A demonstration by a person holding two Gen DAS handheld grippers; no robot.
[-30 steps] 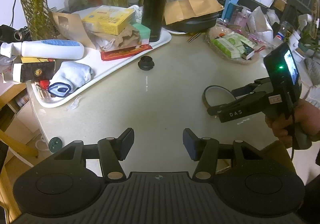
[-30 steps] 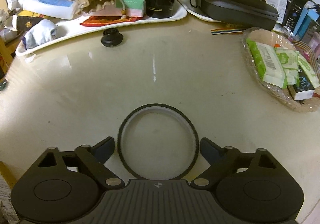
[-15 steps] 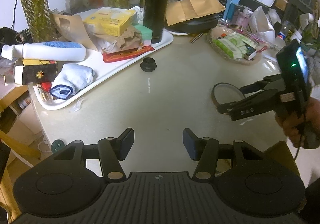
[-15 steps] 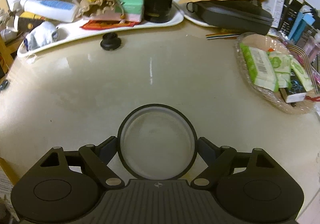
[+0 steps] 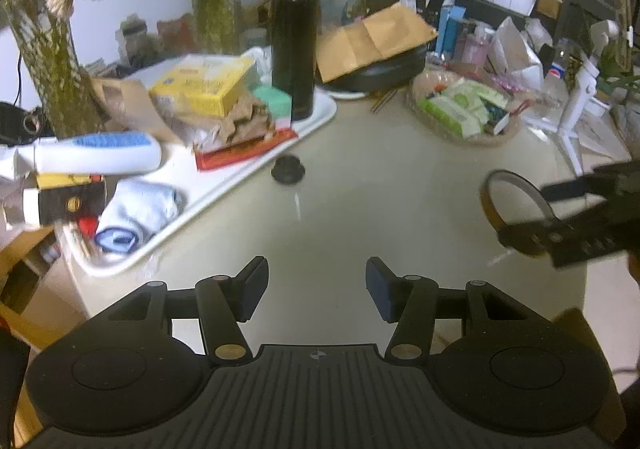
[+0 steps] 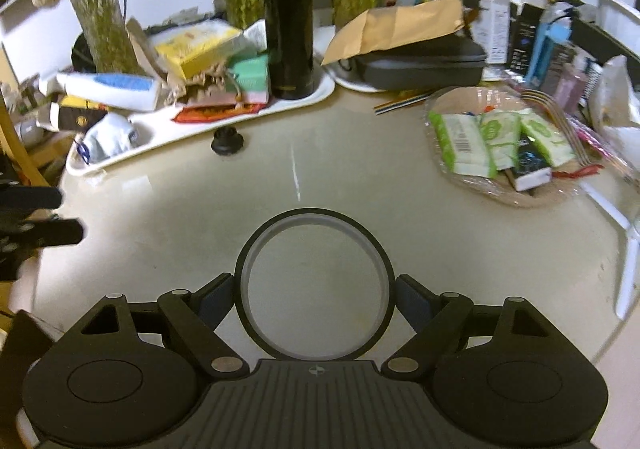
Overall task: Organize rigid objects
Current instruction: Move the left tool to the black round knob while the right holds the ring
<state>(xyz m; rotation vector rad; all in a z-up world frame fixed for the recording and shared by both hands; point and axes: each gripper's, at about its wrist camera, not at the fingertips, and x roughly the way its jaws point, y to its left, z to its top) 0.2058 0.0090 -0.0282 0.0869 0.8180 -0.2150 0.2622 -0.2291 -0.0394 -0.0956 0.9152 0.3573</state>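
the right tool (image 6: 314, 299) pinches a black ring (image 6: 280, 345) by its two sides, holding it above the bare beige worktop (image 6: 360, 189). the left tool (image 5: 316, 287) hangs with its fingers spread, gripping nothing. a small black knob (image 5: 288, 171) sits on the worktop just beside the white tray (image 5: 256, 169).

A white tray (image 6: 320, 95) sits at the back left of the beige table (image 6: 360, 189), crowded with a tall black thermos (image 6: 288, 21), a yellow box (image 6: 200, 45), a white and blue tube (image 6: 110, 89) lying on its side and a rolled white sock (image 6: 106, 139). To the right, a clear-wrapped basket (image 6: 532, 197) holds green wipe packs (image 6: 460, 143) — behind it, a brown envelope (image 6: 400, 27) rests on a black case (image 6: 420, 67). Glass vases of stems (image 6: 100, 29) line the back.
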